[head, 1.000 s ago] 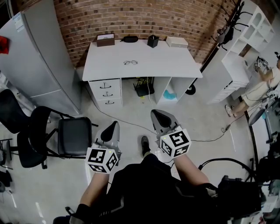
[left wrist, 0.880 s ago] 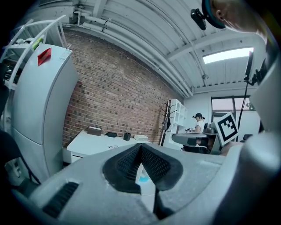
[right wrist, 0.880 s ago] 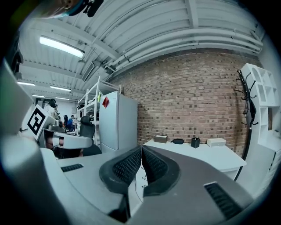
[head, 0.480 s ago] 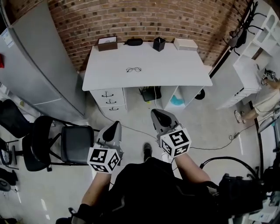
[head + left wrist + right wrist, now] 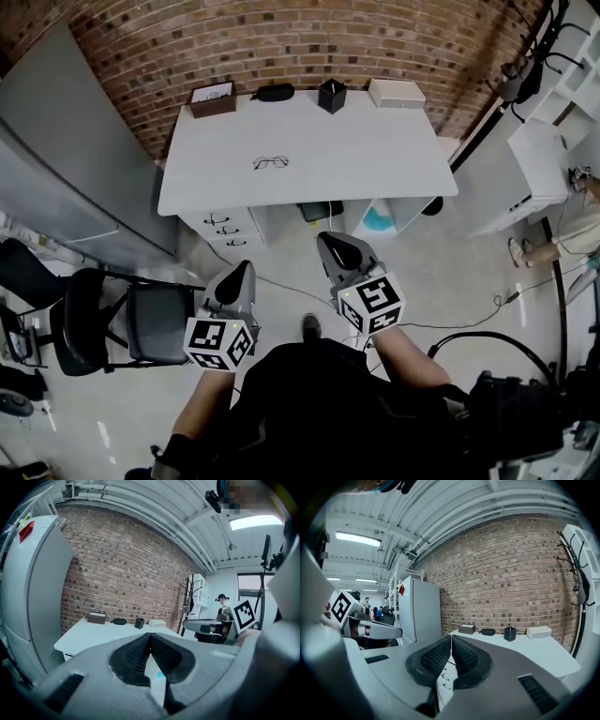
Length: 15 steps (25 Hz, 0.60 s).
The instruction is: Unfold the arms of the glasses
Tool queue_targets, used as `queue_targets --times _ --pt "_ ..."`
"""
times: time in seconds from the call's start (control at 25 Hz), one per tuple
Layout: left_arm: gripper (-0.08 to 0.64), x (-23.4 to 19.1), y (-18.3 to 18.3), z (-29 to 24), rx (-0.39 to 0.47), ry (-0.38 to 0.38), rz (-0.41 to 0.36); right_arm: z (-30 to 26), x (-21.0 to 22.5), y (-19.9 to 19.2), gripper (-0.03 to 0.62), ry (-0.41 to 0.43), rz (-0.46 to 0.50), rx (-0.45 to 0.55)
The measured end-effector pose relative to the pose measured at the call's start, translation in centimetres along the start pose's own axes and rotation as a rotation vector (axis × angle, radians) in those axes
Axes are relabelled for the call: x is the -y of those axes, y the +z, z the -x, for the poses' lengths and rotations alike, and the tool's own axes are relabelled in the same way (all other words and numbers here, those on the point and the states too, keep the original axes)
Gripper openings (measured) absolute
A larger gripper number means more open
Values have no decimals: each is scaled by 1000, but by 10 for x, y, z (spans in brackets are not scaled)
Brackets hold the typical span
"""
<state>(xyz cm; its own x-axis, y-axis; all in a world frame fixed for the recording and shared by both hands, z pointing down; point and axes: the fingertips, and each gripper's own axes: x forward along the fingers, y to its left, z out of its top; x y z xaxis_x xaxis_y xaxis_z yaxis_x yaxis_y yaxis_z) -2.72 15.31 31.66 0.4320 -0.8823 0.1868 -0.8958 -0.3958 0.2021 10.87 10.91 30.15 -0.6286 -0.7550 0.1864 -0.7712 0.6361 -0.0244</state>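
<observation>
Both grippers were held out over the floor [image 5: 281, 272] in front of the person, well short of the white desk [image 5: 375, 155] & pointing roughly toward it. L gripper [image 5: 238, 274] had its jaws pressed together w/ nothing between them; R gripper [image 5: 337, 247] was the same, pads meeting along their length, empty. The glasses [image 5: 271, 163] lay alone on the desk top, left of centre, well apart from both grippers & untouched; too small to tell whether the arms were folded. Along the desk's back edge, against the brick wall [image 5: 309, 42], stood a row: brown box [image 5: 212, 97] at left, then a black case [image 5: 273, 92], a black pen cup [image 5: 331, 95] & a white box [image 5: 397, 92] at right. Drawers [image 5: 221, 225] sat under the desk's left end. A grey cabinet [image 5: 66, 178] stood left of the desk, w/ a black chair [image 5: 141, 319] on the floor just beside the L gripper
</observation>
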Motion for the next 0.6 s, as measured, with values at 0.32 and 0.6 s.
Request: queue_targets --times 0.32,0.6 --pt "9 7 -7 -52 -74 32 -3 -13 48 -3 9 39 8 -14" --pt "9 -5 -6 -83 -92 24 -3 -38 64 -13 9 47 -22 -37"
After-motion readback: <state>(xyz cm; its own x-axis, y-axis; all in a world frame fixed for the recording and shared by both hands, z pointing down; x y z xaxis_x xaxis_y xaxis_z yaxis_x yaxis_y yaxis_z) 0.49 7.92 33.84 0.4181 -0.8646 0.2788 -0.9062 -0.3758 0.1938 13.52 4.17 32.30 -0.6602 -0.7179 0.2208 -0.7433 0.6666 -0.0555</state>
